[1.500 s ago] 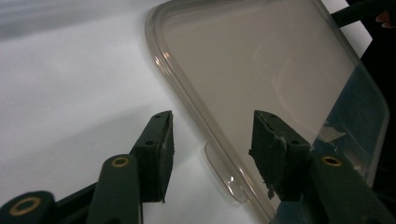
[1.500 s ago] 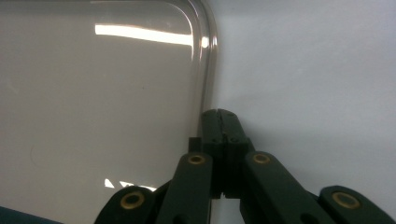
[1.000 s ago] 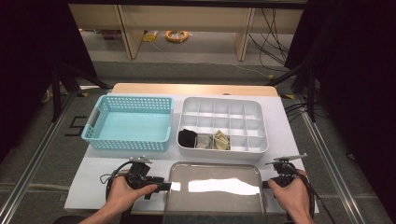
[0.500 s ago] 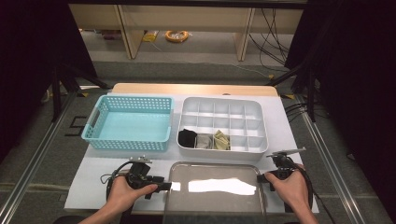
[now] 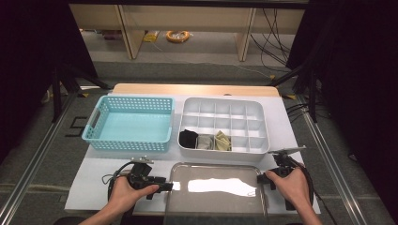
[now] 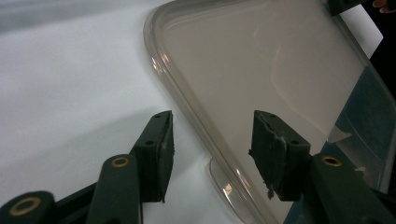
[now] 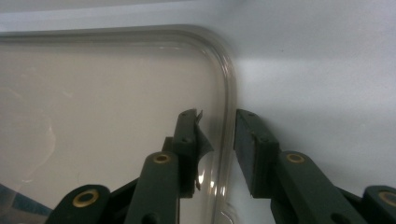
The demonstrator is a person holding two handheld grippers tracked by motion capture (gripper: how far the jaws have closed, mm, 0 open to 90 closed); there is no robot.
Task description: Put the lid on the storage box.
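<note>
Clear lid (image 5: 215, 187): laid flat on white surface (image 5: 94, 166). Left gripper (image 6: 212, 154) wide, astride its edge; right gripper (image 7: 219, 149) just opened, rim between unpressed jaws. Next: withdraw both.

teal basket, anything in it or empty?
Empty. The high view shows the bare bottom of the teal basket from wall to wall, nothing lying inside; socks sit in the white divided tray beside it.

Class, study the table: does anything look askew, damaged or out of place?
The clear lid lies flat in front of the white divider box, off the box. The rubber pads of the left gripper look torn at their edges. Nothing is spilled.
</note>
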